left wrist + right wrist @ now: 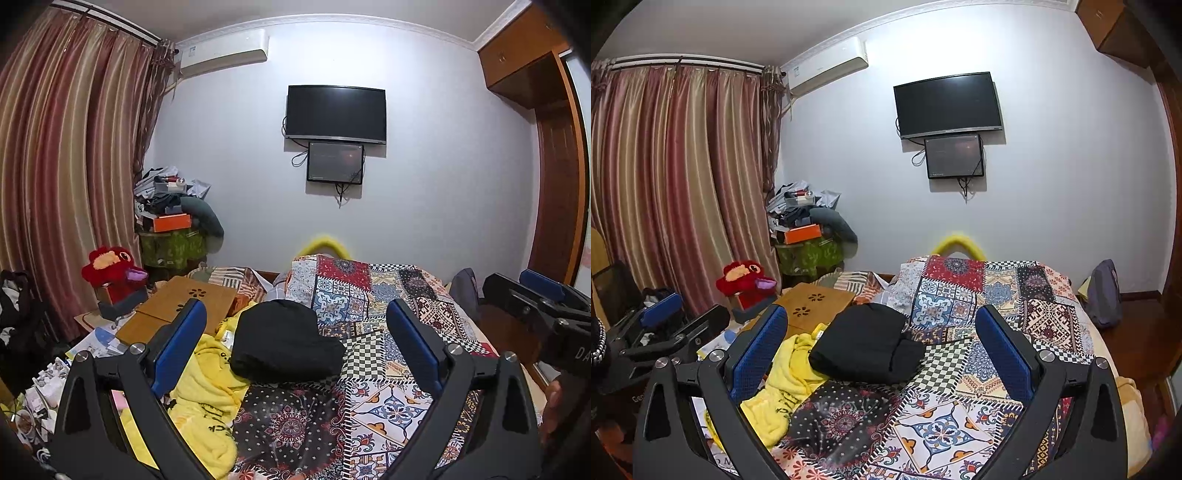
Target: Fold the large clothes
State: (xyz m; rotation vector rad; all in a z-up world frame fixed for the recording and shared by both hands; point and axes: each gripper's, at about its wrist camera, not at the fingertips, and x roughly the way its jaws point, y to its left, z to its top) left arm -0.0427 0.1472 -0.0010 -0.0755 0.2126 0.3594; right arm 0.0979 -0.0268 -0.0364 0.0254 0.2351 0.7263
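Observation:
A black garment (286,341) lies folded into a compact bundle on the patchwork bedspread (388,402); it also shows in the right wrist view (866,343). My left gripper (295,314) is open and empty, held above the bed short of the bundle. My right gripper (881,317) is open and empty too, also short of the bundle. The right gripper shows at the right edge of the left wrist view (543,295). The left gripper shows at the left edge of the right wrist view (665,317).
A crumpled yellow garment (207,391) lies left of the black bundle, also in the right wrist view (786,380). A wooden lap table (177,306), a red plush toy (110,271) and papers crowd the bed's left side. A bag (1102,291) stands right of the bed.

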